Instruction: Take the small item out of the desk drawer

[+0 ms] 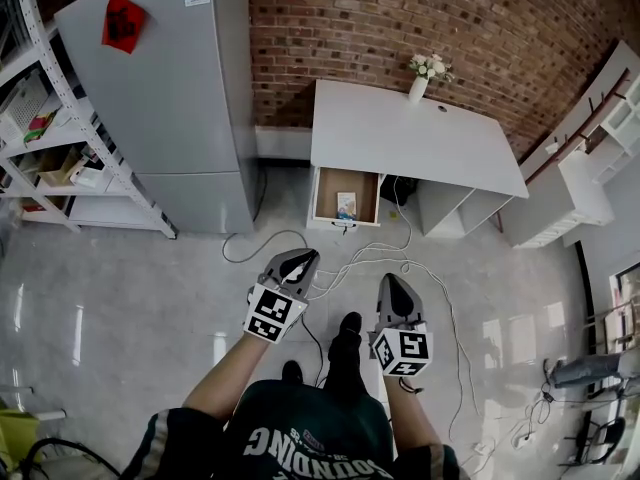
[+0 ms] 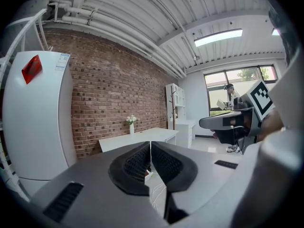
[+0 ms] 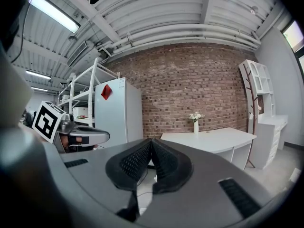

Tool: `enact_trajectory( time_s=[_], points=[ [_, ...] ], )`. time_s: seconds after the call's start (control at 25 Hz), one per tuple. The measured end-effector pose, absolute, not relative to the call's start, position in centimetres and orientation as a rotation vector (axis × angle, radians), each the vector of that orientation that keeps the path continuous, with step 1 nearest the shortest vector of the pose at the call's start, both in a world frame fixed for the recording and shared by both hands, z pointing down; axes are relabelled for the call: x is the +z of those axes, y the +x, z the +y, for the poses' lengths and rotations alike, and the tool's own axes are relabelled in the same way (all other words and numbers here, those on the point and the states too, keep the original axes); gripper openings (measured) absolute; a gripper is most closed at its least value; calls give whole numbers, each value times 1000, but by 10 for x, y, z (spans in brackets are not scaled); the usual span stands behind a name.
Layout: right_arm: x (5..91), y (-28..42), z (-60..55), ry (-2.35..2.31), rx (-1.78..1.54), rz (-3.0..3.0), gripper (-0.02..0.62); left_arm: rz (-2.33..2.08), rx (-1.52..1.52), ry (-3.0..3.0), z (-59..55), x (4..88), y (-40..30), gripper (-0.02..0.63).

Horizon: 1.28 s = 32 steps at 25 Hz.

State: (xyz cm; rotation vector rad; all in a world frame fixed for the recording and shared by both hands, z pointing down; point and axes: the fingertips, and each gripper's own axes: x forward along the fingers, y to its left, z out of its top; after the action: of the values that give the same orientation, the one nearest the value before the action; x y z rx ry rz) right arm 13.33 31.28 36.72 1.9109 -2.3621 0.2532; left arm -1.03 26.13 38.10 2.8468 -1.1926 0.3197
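**Both claws shut and empty, well back from the open drawer**

Nearest me, my left gripper (image 1: 303, 260) and right gripper (image 1: 394, 286) point roughly level at the desk (image 1: 400, 133), each with its pads pressed together on nothing. Loose cables (image 1: 375, 258) lie on the floor between us. Beyond them the drawer (image 1: 320, 196) hangs pulled out under the desk's left end. The small item (image 1: 346, 205) lies flat near the middle of its floor. It looks oblong, its long axis running front to back, though it is too small to tell which end leads. I judge the approach is the step in hand. Next I must close in, open one claw, dip in from above and pinch across the short side.
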Motion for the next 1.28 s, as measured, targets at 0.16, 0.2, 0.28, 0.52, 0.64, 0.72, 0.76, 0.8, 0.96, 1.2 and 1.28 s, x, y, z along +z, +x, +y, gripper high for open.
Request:
enact_trajectory(
  time_s=[0.16, 0.2, 0.28, 0.52, 0.64, 0.72, 0.76, 0.8, 0.96, 1.2, 1.28],
  points=[
    [372, 138, 303, 1906, 259, -2369, 25, -1194, 328, 2848, 252, 381, -5, 21],
    [374, 139, 300, 1906, 264, -2371, 25, -1194, 333, 2846, 250, 383, -4, 21],
    [377, 142, 293, 1906, 275, -2375, 25, -1194, 336, 2837, 243, 388, -3, 21],
    [388, 152, 261, 1885, 311, -2393, 25, -1213, 367, 2824, 215, 397, 6, 21],
    [396, 158, 238, 1863, 330, -2400, 25, -1207, 390, 2810, 198, 403, 14, 21],
    [400, 159, 220, 1845, 341, -2409, 25, -1211, 402, 2796, 183, 409, 16, 21],
    [400, 158, 210, 1835, 344, -2417, 25, -1217, 408, 2787, 175, 412, 16, 21],
    [400, 157, 200, 1823, 345, -2427, 25, -1224, 413, 2780, 166, 413, 17, 21],
    [398, 158, 155, 1762, 351, -2467, 25, -1252, 407, 2769, 128, 407, 27, 21],
    [399, 160, 92, 1636, 373, -2528, 25, -1341, 413, 2700, 74, 406, 35, 21],
    [397, 160, 72, 1594, 373, -2551, 25, -1377, 405, 2686, 56, 402, 38, 21]
  ],
)
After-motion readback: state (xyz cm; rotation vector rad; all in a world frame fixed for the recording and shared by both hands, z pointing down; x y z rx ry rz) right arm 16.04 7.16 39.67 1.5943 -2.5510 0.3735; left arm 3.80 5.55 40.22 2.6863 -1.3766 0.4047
